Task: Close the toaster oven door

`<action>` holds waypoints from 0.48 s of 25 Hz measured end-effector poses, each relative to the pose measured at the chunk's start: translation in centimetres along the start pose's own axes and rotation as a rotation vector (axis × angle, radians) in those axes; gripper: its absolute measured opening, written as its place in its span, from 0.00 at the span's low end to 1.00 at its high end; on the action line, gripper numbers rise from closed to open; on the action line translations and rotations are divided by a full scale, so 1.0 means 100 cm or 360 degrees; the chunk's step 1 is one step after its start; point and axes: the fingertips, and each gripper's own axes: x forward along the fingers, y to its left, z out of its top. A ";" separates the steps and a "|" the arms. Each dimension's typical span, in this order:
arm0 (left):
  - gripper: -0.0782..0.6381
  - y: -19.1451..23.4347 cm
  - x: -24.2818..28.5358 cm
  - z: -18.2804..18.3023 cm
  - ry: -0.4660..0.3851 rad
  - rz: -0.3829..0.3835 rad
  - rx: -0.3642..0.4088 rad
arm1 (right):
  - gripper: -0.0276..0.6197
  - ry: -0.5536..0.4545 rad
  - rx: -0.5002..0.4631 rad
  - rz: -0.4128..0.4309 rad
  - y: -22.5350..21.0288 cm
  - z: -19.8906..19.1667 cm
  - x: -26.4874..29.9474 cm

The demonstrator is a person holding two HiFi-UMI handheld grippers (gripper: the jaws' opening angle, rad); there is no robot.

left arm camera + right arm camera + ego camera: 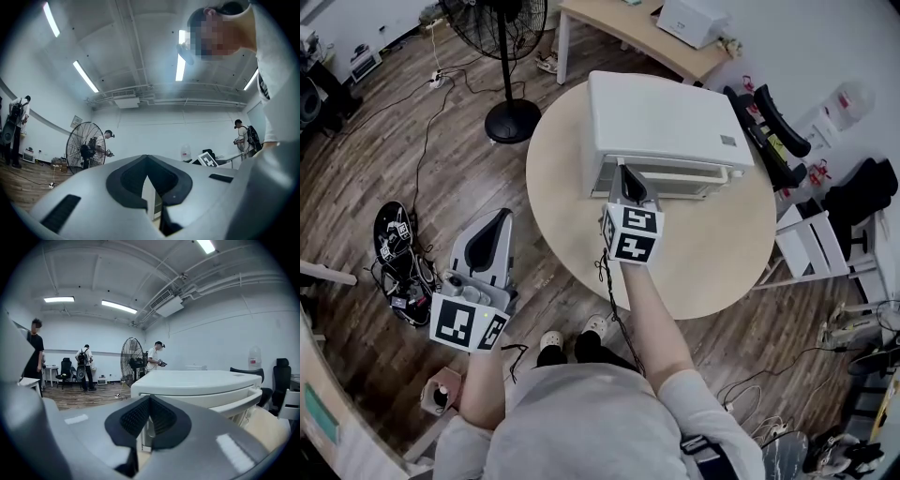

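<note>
A white toaster oven (661, 117) stands at the back of a round beige table (712, 253). Its door handle (689, 176) runs along the front, and the door leans slightly out from the body. My right gripper (630, 180) is shut with nothing in it, its tips right at the left part of the oven's front. In the right gripper view the shut tips (150, 398) point at the oven (197, 380), whose handle (246, 401) juts out at the right. My left gripper (499, 223) hangs over the floor left of the table, shut and empty (147, 157).
A standing fan (502, 28) is on the floor behind the table's left side. A white chair (811, 248) stands at the right. Cables and gear (398, 262) lie on the wooden floor at the left. A second table carries a white box (694, 19). Several people stand far off.
</note>
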 end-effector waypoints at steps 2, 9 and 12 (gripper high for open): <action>0.11 0.000 0.000 0.001 0.0001 0.0007 0.0002 | 0.06 0.0000 0.0007 0.0002 -0.001 0.001 0.002; 0.11 0.002 -0.004 0.003 -0.0005 0.0025 0.0009 | 0.06 -0.0008 0.0018 0.0003 0.001 0.002 0.002; 0.11 0.001 -0.004 0.004 -0.0004 0.0025 0.0010 | 0.06 -0.0017 0.0046 0.0023 0.001 0.003 0.002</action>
